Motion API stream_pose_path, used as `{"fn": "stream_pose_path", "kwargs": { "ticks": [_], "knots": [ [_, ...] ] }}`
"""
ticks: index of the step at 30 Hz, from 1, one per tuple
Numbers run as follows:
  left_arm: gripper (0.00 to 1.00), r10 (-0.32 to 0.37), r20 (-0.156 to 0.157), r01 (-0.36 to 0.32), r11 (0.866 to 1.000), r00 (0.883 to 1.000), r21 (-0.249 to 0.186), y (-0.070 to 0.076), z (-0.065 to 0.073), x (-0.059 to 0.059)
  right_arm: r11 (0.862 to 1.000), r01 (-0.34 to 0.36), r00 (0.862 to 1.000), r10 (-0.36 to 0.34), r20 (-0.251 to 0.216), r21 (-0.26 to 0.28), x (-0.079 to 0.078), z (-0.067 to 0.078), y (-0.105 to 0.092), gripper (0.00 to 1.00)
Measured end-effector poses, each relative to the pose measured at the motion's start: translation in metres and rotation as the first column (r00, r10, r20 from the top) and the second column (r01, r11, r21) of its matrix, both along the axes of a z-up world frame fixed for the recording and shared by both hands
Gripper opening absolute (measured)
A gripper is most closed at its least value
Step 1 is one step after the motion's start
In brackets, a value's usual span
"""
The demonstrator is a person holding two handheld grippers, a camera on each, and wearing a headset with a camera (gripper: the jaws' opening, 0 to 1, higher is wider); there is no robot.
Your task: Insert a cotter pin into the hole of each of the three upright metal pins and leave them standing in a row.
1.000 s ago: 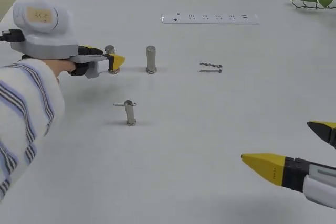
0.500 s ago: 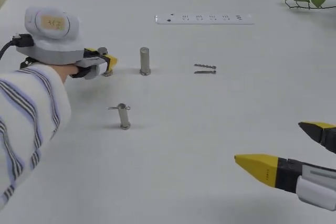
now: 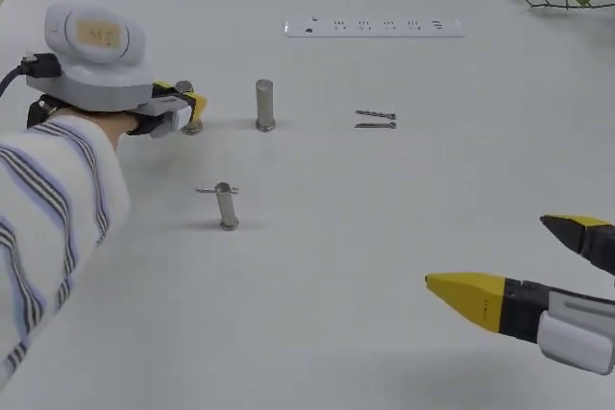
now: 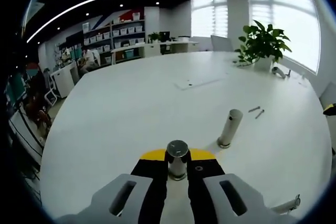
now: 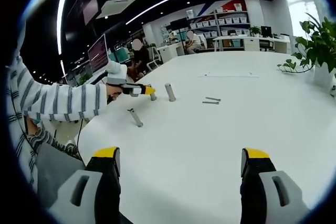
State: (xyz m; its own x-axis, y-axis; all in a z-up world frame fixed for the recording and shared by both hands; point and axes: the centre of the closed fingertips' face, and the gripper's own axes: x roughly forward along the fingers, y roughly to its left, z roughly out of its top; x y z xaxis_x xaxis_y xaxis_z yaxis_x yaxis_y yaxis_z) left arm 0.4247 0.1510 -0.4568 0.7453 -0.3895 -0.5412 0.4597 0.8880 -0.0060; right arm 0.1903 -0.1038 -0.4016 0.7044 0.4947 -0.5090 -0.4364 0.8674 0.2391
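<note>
The white worktop [image 3: 384,199] is carrying everything. The left tongs [image 4: 177,165] are clamping the first pin [image 4: 177,156] upright, their jaws drawn in tight against its sides. The right tongs [image 5: 178,156] are gaping wide and gripping nothing, well apart from the work. The second pin [image 3: 264,105] is standing near the left tongs' tips, ahead and to their right in the left gripper view. The third pin [image 3: 226,205] is standing between the two tongs, nearer the left ones, with a cotter pin [image 3: 213,190] sitting through its top. Two spare cotters [image 3: 375,120] are lying side by side beyond the second pin, far ahead of the right tongs.
</note>
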Motion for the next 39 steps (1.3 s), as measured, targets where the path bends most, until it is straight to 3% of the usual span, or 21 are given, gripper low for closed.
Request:
{"fn": "stream_pose_path", "kwargs": {
  "ticks": [5,12,16,18,21,25,27,30,39],
  "knots": [
    [0.09,0.001,0.021,-0.001,1.000,1.000,-0.030,0.004,0.020,-0.003,1.000,-0.003,1.000,0.003,0.012,0.005,0.000,0.004,0.002,0.95],
    [0.09,-0.025,0.077,0.027,1.000,0.997,-0.014,0.009,0.055,-0.010,1.000,-0.004,0.999,0.003,0.032,0.018,0.001,0.010,0.002,0.94],
    [0.09,-0.027,0.102,0.032,0.998,0.994,-0.049,0.005,0.080,-0.023,1.000,-0.012,0.999,0.011,0.047,0.026,0.001,0.014,0.003,0.94],
    [0.09,-0.034,0.114,0.039,0.998,0.993,-0.043,0.002,0.087,-0.028,0.999,-0.016,0.998,0.015,0.054,0.028,0.001,0.016,0.004,0.94],
    [0.09,-0.046,0.095,0.048,0.999,0.994,-0.017,-0.004,0.093,-0.036,0.999,-0.027,0.997,0.024,0.070,0.036,0.001,0.021,0.007,0.94],
    [0.09,-0.041,0.080,0.045,0.998,0.996,-0.051,-0.012,0.104,-0.050,0.998,-0.040,0.995,0.037,0.088,0.041,0.001,0.026,0.010,0.94],
    [0.09,-0.044,0.074,0.047,0.998,0.996,-0.042,-0.017,0.108,-0.057,0.998,-0.045,0.995,0.041,0.096,0.043,0.001,0.028,0.010,0.94],
    [0.09,-0.063,0.061,0.064,0.998,0.996,-0.009,-0.022,0.111,-0.068,0.998,-0.051,0.994,0.046,0.104,0.045,0.001,0.030,0.011,0.94],
    [0.09,-0.096,0.045,0.097,0.995,0.994,-0.008,-0.044,0.111,-0.109,0.996,-0.072,0.990,0.066,0.123,0.046,-0.001,0.034,0.013,0.94]
  ]
}}
